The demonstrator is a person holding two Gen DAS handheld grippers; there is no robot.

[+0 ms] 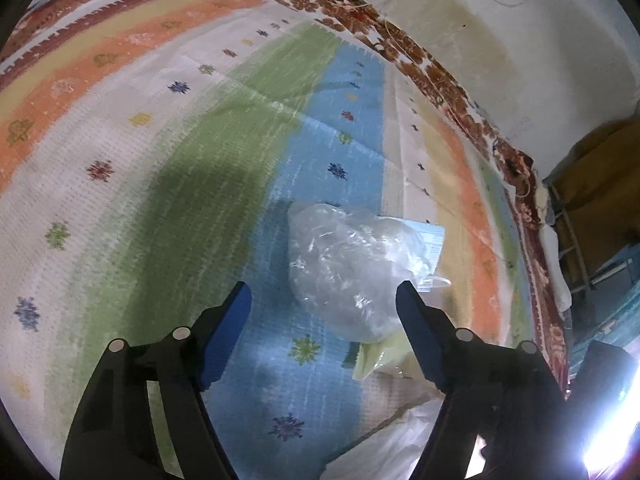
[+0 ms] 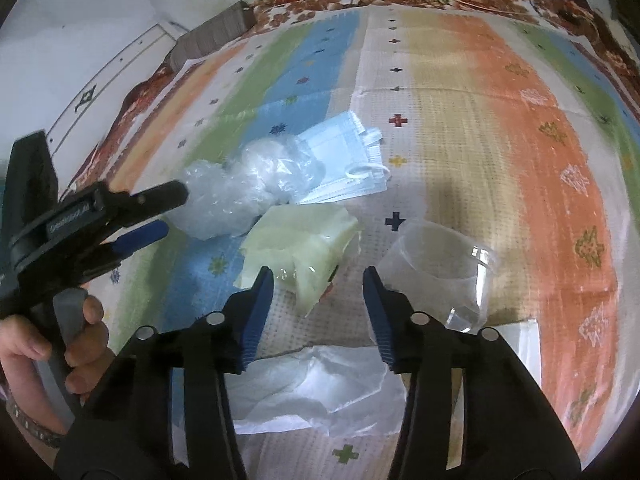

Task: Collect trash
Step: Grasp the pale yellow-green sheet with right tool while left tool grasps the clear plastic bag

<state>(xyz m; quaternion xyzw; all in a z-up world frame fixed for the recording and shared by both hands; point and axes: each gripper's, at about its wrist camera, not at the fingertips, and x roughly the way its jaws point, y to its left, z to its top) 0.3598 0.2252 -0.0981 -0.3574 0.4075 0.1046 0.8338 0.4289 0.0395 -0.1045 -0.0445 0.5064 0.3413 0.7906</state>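
Observation:
Trash lies on a striped bedspread (image 2: 460, 112). A crumpled clear plastic bag (image 1: 352, 272) (image 2: 244, 196) sits on blue face masks (image 2: 344, 160). A pale yellow-green wrapper (image 2: 300, 248) (image 1: 376, 356) lies beside it. A clear plastic cup (image 2: 444, 268) lies on its side. A white thin bag (image 2: 316, 388) (image 1: 384, 440) lies nearest. My left gripper (image 1: 324, 292) is open, its fingers either side of the clear bag's near end; it also shows in the right wrist view (image 2: 172, 212). My right gripper (image 2: 318, 276) is open and empty, just short of the wrapper and cup.
The bed's edge with a brown floral blanket (image 1: 440, 72) runs along a stained wall (image 1: 520, 40). A grey pillow (image 2: 216, 36) lies at the bed's far end. A metal frame and brown cloth (image 1: 600, 184) stand past the bed at the right.

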